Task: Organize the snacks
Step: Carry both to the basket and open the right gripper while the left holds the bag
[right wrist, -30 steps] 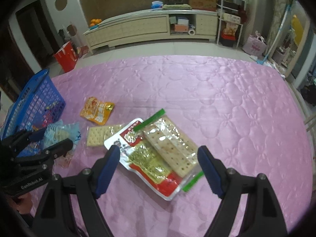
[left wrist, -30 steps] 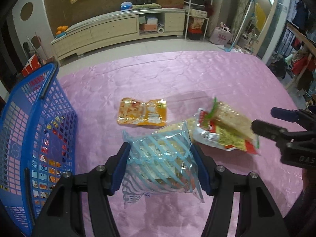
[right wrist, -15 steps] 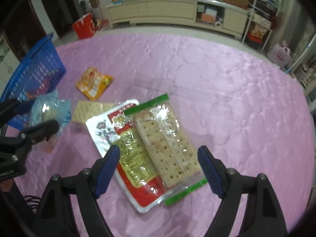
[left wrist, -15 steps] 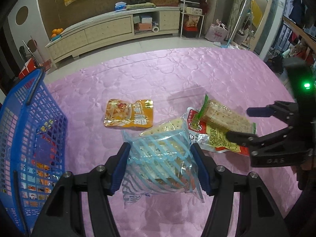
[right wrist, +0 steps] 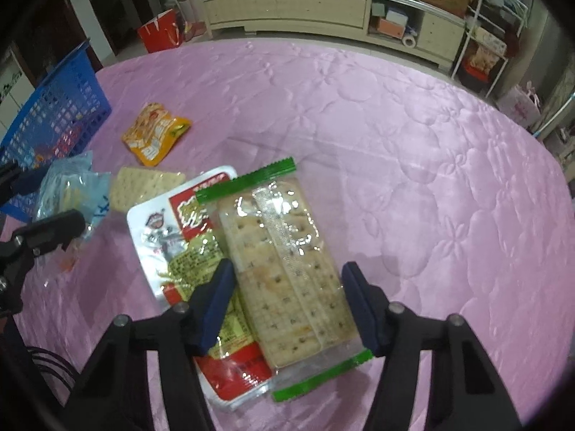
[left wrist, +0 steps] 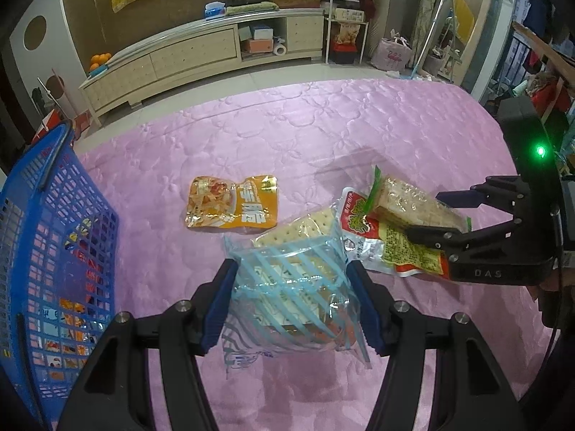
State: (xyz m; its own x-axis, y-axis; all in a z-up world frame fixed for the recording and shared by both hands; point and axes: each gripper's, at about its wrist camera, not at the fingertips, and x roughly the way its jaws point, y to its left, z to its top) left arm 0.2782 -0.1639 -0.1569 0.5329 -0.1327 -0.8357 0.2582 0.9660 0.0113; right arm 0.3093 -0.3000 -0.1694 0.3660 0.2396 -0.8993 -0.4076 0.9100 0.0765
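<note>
- At the left edge of the pink bedspread (left wrist: 359,125), a blue basket (left wrist: 54,233) is sitting with colourful packets showing through its mesh.
- Just right of the basket, the left gripper (left wrist: 293,303) is pinching a clear bag with blue stripes (left wrist: 291,294), both blue pads pressing into the bag's sides; the bag is hanging between them over the near part of the bedspread.
- Beyond the striped bag, toward the middle of the bedspread, an orange pouch (left wrist: 233,203) is lying flat, apart from the other snacks.
- A pale cracker pack (left wrist: 298,231) is peeking out just behind the striped bag, its far corner lying near the orange pouch and its right end meeting a red and white packet (right wrist: 176,244).
- The red and white packet is lying flat, with a green-edged cracker pack (right wrist: 287,265) resting on top of it along its right side.
- The right gripper (right wrist: 287,303) is straddling the green-edged pack, its blue fingers spread to either side; the left pad is sitting at the pack's edge over the red packet, the right pad standing just clear of the wrapper, so it is not yet squeezing.
- To the right of the crackers, the bedspread is running on to its far right edge, with a long cream cabinet (right wrist: 323,3) standing on the floor beyond.
</note>
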